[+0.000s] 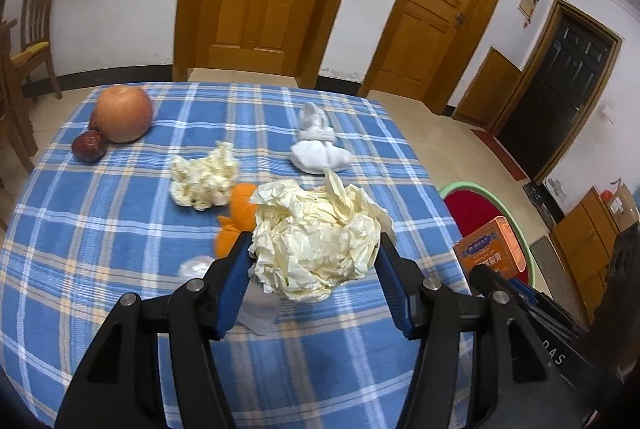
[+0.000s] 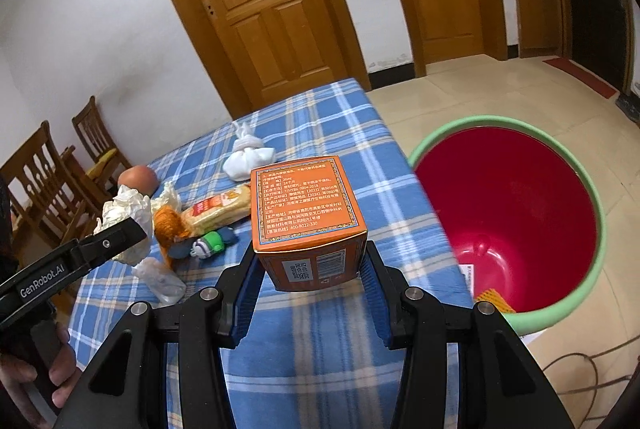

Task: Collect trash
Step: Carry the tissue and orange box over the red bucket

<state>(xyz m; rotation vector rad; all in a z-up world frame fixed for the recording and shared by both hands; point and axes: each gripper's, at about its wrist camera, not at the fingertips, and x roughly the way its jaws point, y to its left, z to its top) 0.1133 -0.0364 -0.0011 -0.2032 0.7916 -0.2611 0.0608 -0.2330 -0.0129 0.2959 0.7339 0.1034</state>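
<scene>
My left gripper [image 1: 314,249] is shut on a big crumpled ball of pale yellow paper [image 1: 316,241] and holds it above the blue plaid table [image 1: 120,229]. It also shows in the right wrist view [image 2: 124,221]. My right gripper [image 2: 310,261] is shut on an orange printed box [image 2: 304,213], held over the table's right edge beside the red bin with a green rim [image 2: 516,213]. A second crumpled paper [image 1: 204,177], orange peel [image 1: 236,217] and a clear plastic wrapper [image 1: 196,267] lie on the table.
An apple [image 1: 124,113] and a dark red fruit [image 1: 89,145] sit at the far left. A white tied cloth bundle [image 1: 318,145] lies at the back. A snack packet [image 2: 218,211] and a small toy [image 2: 208,245] lie mid-table. Wooden chairs [image 2: 52,181] stand left.
</scene>
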